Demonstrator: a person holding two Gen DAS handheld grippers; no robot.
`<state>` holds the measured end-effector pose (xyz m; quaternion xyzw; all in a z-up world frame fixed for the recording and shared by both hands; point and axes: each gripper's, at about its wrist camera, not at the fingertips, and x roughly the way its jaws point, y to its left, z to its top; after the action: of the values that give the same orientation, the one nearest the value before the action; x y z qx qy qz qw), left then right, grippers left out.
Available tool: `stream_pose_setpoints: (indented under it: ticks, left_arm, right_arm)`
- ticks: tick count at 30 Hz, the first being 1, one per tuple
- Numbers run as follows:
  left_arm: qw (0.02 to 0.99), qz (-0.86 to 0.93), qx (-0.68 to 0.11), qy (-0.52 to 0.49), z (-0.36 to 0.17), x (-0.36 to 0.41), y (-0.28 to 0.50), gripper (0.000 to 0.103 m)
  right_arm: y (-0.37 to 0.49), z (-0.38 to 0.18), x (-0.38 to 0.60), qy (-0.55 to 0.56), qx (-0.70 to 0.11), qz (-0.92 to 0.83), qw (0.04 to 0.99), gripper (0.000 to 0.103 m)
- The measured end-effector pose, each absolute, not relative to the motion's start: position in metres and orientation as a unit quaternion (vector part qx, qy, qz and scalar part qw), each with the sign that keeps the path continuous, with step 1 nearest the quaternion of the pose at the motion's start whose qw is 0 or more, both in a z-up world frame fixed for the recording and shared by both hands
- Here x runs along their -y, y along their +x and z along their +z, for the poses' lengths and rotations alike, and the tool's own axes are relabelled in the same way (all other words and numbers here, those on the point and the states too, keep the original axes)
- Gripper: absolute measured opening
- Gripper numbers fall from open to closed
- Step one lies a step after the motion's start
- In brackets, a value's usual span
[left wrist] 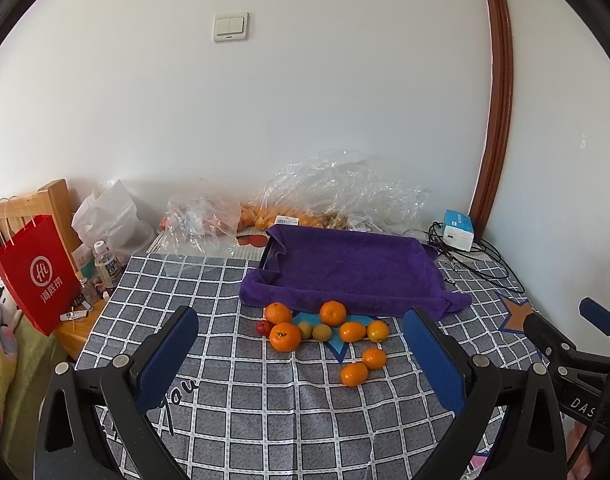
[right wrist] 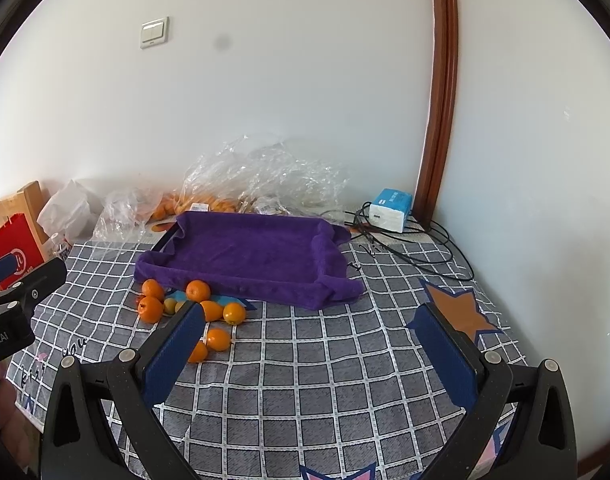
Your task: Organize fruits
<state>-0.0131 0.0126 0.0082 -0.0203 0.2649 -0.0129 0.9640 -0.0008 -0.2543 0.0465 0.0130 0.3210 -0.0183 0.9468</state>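
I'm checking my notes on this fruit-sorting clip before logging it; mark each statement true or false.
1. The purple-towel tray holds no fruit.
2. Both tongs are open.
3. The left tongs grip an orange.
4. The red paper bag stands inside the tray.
1. True: the purple-towel tray holds no fruit.
2. True: left tongs and right tongs are open.
3. False: they hold nothing; the oranges lie on the tablecloth.
4. False: the red paper bag stands off the table's left side.

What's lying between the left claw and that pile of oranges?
Only bare checked tablecloth lies between the open left gripper and the oranges, in the left wrist view.
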Motion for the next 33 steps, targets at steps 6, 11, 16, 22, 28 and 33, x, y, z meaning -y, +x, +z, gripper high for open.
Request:
stream_pose_setpoints:
  ticks: [6, 11, 16, 22, 28, 33]
  left_arm:
    - [0.962, -0.012, -0.272, -0.024, 0.0, -0.015, -0.006, 0.103]
    - [0.958, -0.004, -0.285, -0.027, -0.016, -0.02, 0.007, 0.103]
    - [0.958, 0.022, -0.287, -0.016, -0.039, -0.031, 0.018, 0.103]
    - [0.944, 0.033, -0.326, -0.034, -0.072, -0.054, 0.041, 0.103]
    - [0.928, 0.046, -0.368, -0.032, -0.104, -0.076, 0.064, 0.093]
    - [0.917, 0.043, -0.395, -0.038, -0.127, -0.094, 0.076, 0.093]
  right_arm:
    - [0.003, 0.038, 0.252, 0.01, -0.324, -0.013, 0.946, 0.103]
    - [0.01, 0.027, 0.246, 0.006, -0.324, -0.002, 0.946, 0.103]
    - [0.025, 0.007, 0.242, 0.012, -0.342, 0.01, 0.94, 0.103]
    - [0.049, -0.028, 0.231, 0.009, -0.378, 0.025, 0.926, 0.103]
    - [0.072, -0.065, 0.214, 0.03, -0.419, 0.073, 0.905, 0.091]
    - [0.09, -0.09, 0.2, 0.063, -0.439, 0.101, 0.891, 0.071]
